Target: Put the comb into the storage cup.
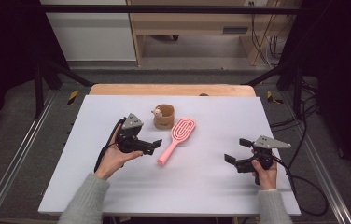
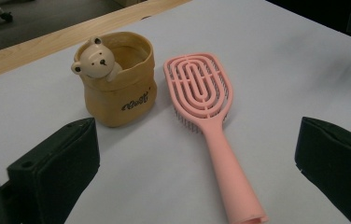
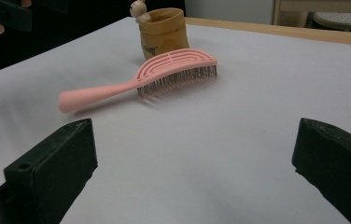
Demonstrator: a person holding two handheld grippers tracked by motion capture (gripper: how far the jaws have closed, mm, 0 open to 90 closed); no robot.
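— What blocks the middle of the tabletop [image 1: 117, 196]?
— A pink hairbrush [image 1: 177, 134], lying slantwise, and just beside its head a tan bear cup [image 1: 164, 116] toward the far edge.
— Open room?
— The near edge and both right corners lie bare.

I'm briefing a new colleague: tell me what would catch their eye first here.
The pink hairbrush stands out, lying bristles-down mid-table on the pale tabletop. Just behind its head sits a tan cup with a small bear peeking over the rim. The left gripper and right gripper flank them, jaws open.
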